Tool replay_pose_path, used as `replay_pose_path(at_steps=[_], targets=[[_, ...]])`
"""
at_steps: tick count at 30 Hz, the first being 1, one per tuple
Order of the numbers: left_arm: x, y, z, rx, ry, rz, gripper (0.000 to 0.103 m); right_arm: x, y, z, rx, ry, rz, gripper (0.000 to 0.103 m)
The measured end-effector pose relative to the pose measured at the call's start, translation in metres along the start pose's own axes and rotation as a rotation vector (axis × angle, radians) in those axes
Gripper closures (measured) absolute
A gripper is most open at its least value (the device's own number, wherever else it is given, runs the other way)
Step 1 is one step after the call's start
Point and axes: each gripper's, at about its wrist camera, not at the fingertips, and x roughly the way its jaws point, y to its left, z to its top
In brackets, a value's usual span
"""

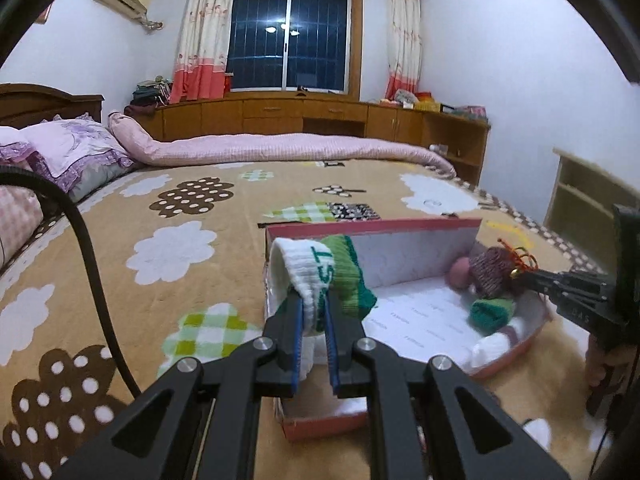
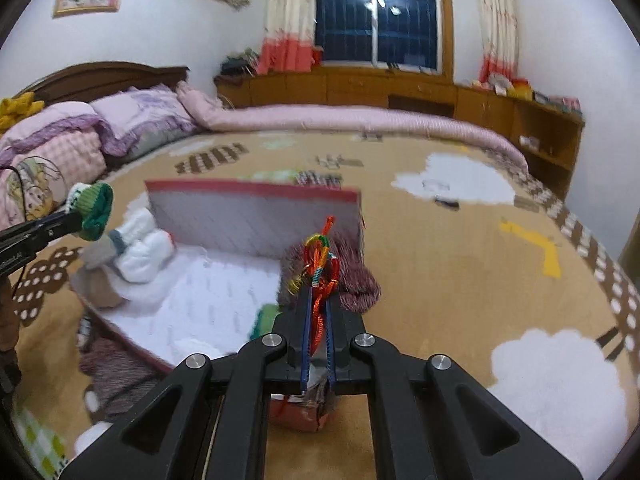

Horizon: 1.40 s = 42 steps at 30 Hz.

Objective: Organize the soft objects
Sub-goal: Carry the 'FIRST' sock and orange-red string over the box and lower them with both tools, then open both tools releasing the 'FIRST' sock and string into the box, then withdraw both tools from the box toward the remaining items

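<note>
Nearest, left gripper (image 1: 313,304) clamps a white-green sock (image 1: 320,276) over the box (image 1: 420,250) at its 9 o'clock end. Right gripper (image 2: 319,300) pinches a red cord (image 2: 320,276) on a maroon knit piece (image 2: 356,284), maybe a sock, at 3 o'clock. Bed (image 1: 200,208) beyond.

A: Right wrist view smeared w/ motion blur. Box's upright lid (image 2: 256,216) soft, blanket (image 2: 460,264) patterns streaked.

B: Left wrist view: right gripper (image 1: 538,276) body cut by frame edge. Sock (image 1: 320,276) print partly covered, only "ST" legible.
</note>
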Motion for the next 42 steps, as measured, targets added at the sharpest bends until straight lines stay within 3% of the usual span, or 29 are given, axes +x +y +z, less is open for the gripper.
replay_pose_path(at_steps=[4,7,11,13,14,15,18,25,31,35,42], targets=[[0.029,0.001,-0.013,0.022,0.048,0.035,0.092,0.007,-0.002,-0.006,0.010,0.023,0.013,0.096],[0.040,0.003,-0.025,0.012,0.070,0.028,0.088,0.005,-0.004,-0.007,0.013,0.024,0.021,0.090],[0.030,0.001,-0.022,0.026,0.036,0.039,0.079,-0.001,0.004,-0.008,-0.020,0.015,0.042,0.064],[0.027,0.000,-0.020,0.031,0.040,0.014,0.063,-0.009,0.010,-0.010,-0.048,-0.005,0.024,0.047],[0.024,-0.001,-0.019,0.031,0.036,0.000,0.061,-0.013,0.013,-0.010,-0.060,-0.013,0.014,0.035],[0.020,-0.001,-0.017,0.028,0.025,-0.006,0.060,-0.018,0.016,-0.010,-0.073,-0.019,0.002,0.030],[0.002,-0.004,-0.011,0.008,-0.028,-0.030,0.050,-0.029,0.021,-0.006,-0.081,-0.024,0.004,0.030],[-0.024,-0.004,-0.005,0.023,-0.068,-0.023,0.047,-0.054,0.023,-0.010,-0.035,-0.055,-0.004,0.030],[-0.036,0.006,-0.030,-0.028,-0.020,-0.021,0.047,-0.075,0.023,-0.016,-0.007,-0.116,0.017,0.030],[-0.034,0.005,-0.039,-0.077,0.034,-0.040,0.047,-0.082,0.018,-0.021,0.040,-0.111,0.038,0.029],[-0.060,-0.003,-0.059,-0.062,0.033,-0.055,0.047,-0.097,0.013,-0.046,0.097,-0.102,0.008,0.029]])
